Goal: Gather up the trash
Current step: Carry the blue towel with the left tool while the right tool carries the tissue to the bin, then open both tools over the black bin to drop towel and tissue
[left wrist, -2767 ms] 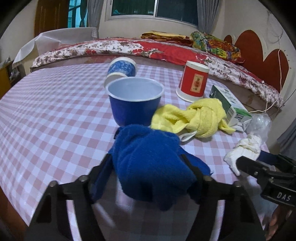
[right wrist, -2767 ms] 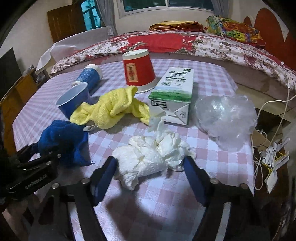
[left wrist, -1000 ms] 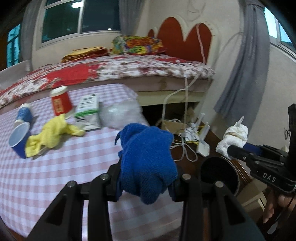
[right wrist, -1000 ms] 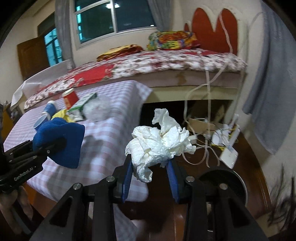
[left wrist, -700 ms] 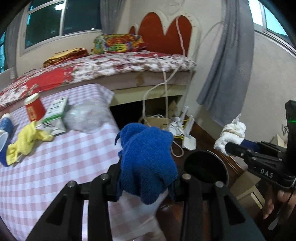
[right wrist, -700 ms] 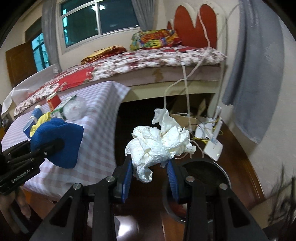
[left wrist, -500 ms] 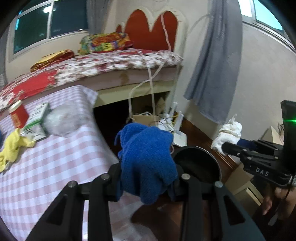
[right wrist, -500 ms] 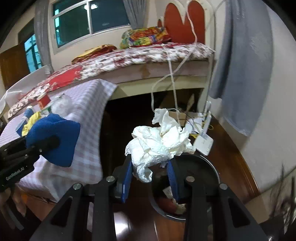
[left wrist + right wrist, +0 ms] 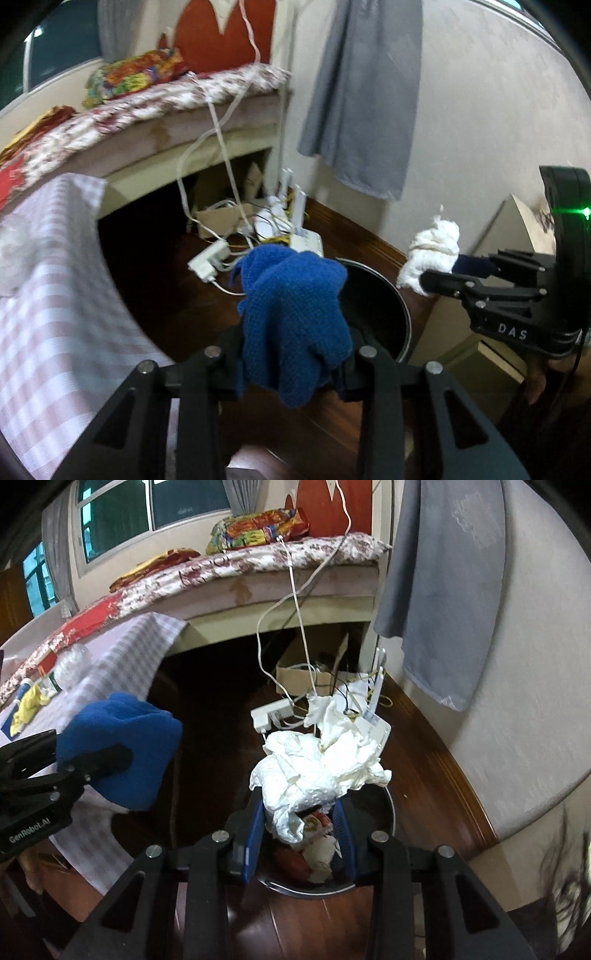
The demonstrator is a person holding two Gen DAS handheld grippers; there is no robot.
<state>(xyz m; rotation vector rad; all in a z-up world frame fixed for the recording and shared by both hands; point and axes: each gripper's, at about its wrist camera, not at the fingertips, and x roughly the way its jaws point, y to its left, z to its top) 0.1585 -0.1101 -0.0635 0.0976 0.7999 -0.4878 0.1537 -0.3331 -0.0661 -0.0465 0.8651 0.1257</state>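
Blue cloth (image 9: pixel 295 317): bunched, hanging down, clamped in left gripper (image 9: pixel 295 354). White tissue wad (image 9: pixel 317 771): no clear axis, pinched in right gripper (image 9: pixel 299 834), directly above black bin (image 9: pixel 388 812).

Bedroom corner as we see it by night

We look down on a dark polished wooden floor (image 9: pixel 417 760); at eleven o'clock stands a bed with a red floral quilt (image 9: pixel 207 572), a dark glass window (image 9: pixel 147 509) behind it, and at one o'clock a grey fabric curtain (image 9: pixel 439 590) hangs on the rough cream wall (image 9: pixel 535 664).
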